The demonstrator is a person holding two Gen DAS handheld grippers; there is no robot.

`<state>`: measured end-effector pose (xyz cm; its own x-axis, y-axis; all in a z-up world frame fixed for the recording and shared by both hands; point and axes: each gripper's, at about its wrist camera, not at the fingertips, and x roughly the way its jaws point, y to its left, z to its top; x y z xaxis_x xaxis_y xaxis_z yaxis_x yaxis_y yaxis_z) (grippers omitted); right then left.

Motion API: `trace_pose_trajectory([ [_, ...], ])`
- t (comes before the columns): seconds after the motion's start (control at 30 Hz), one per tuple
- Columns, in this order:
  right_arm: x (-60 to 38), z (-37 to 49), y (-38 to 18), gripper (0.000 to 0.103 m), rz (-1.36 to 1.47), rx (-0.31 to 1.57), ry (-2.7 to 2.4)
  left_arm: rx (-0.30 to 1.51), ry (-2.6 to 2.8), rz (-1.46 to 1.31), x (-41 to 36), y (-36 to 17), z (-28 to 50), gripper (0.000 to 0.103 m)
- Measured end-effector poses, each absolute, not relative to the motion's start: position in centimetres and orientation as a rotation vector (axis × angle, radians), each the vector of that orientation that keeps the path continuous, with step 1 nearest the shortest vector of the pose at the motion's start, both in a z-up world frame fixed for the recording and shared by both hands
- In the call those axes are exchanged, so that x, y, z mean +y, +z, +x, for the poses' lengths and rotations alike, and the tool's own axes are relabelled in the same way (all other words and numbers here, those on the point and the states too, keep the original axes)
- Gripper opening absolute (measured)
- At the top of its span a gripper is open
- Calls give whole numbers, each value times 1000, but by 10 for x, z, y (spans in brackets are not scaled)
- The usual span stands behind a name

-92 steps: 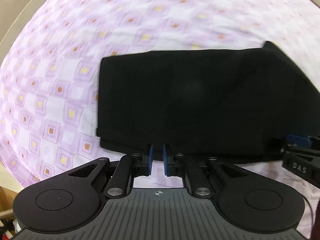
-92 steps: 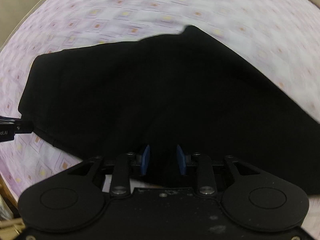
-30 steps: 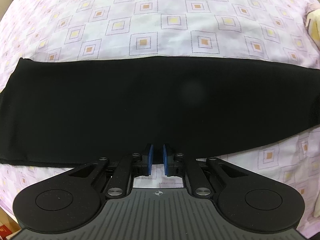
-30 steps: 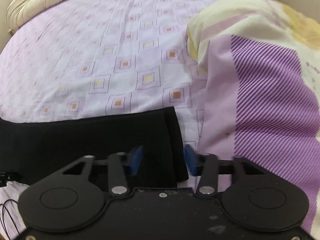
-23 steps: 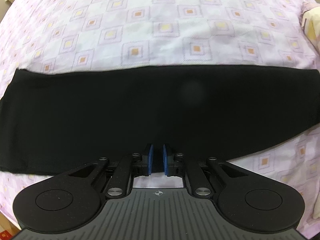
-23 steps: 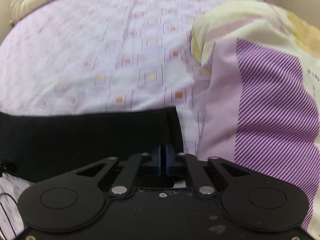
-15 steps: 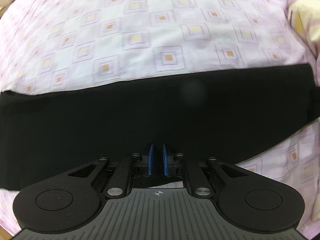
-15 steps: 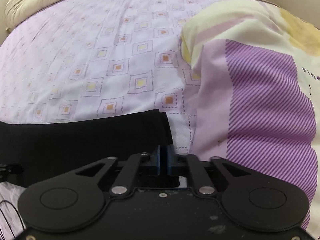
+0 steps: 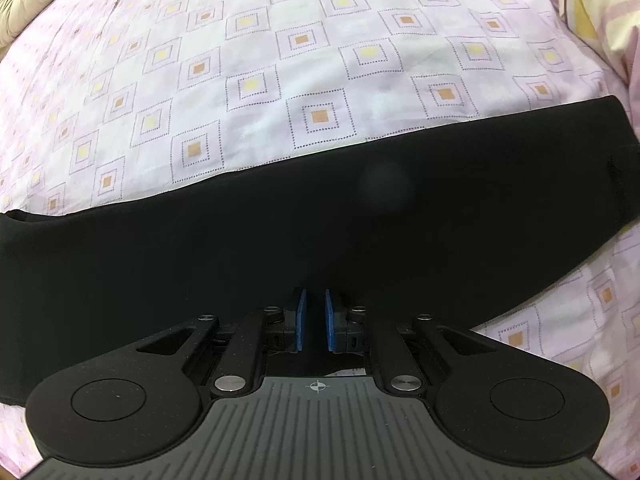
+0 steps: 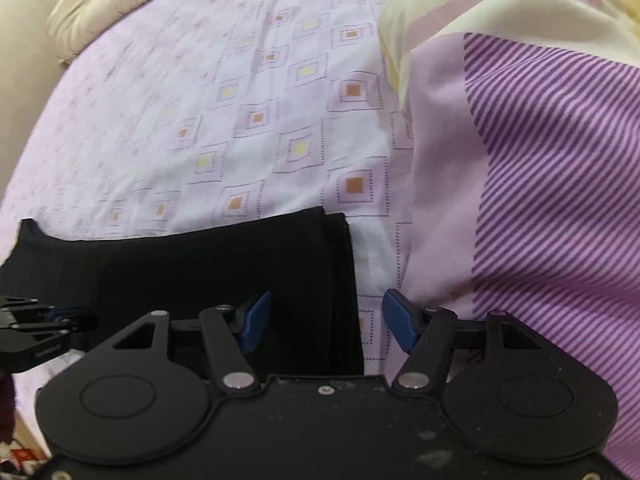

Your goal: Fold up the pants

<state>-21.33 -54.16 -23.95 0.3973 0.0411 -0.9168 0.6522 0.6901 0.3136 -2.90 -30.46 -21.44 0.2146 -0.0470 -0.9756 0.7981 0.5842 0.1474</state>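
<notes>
Two views, taken one after the other.

Left wrist view, pants: I see the black pants (image 9: 280, 232) lying as one long dark band across the bed, running from the left edge to the right edge, with the near border passing under my claw.
Left wrist view, left claw: my left claw (image 9: 313, 320) has its blue pads (image 9: 301, 319) drawn close with only a thin slot between them; black cloth fills the view behind that slot, and I read it as pinching the near edge of the pants.
Left wrist view, bed sheet: the lilac bed sheet (image 9: 320, 60) with its printed squares spreads over the far half and shows again at the near right below the band.
Left wrist view, quilt: a pale yellow and pink quilt (image 9: 600, 12) sits at the far right corner.

Right wrist view, pants: I see the right end of the pants (image 10: 208, 264), a straight layered edge, lying flat on the bed sheet (image 10: 240, 120).
Right wrist view, right claw: my right claw (image 10: 325, 322) stands wide apart and holds nothing; one pad is over the black cloth, the other over the sheet just beside the quilt (image 10: 540, 200), so that the end edge lies between them.
Right wrist view, left claw: it shows at the left edge (image 10: 36, 324), on the near border of the pants.
Right wrist view, pillow: a cream pillow (image 10: 92, 4) lies at the far left.
</notes>
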Motion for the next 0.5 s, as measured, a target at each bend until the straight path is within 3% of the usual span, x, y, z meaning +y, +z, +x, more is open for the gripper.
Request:
trace_pose_trajectory([
  [0.03,-543,-214,-241,51,761,1105,-403,1218,-673,766,-301,-213,-31,9],
  [0.17,-548,-213,-250,46,849,1086,-355,1201,-675,780,-290,-207,-43,9],
  [0.2,-549,-213,-250,40,877,1077,-351,1201,-675,775,-289,-207,-43,8],
  [0.23,-551,-214,-253,18,926,1070,-339,1201,-676,769,-287,-205,-43,8],
  [0.27,-552,-213,-258,13,977,1070,-325,1202,-679,764,-286,-204,-43,8],
  [0.5,-524,-214,-218,12,919,977,-446,1184,-669,661,-274,-182,-33,10],
])
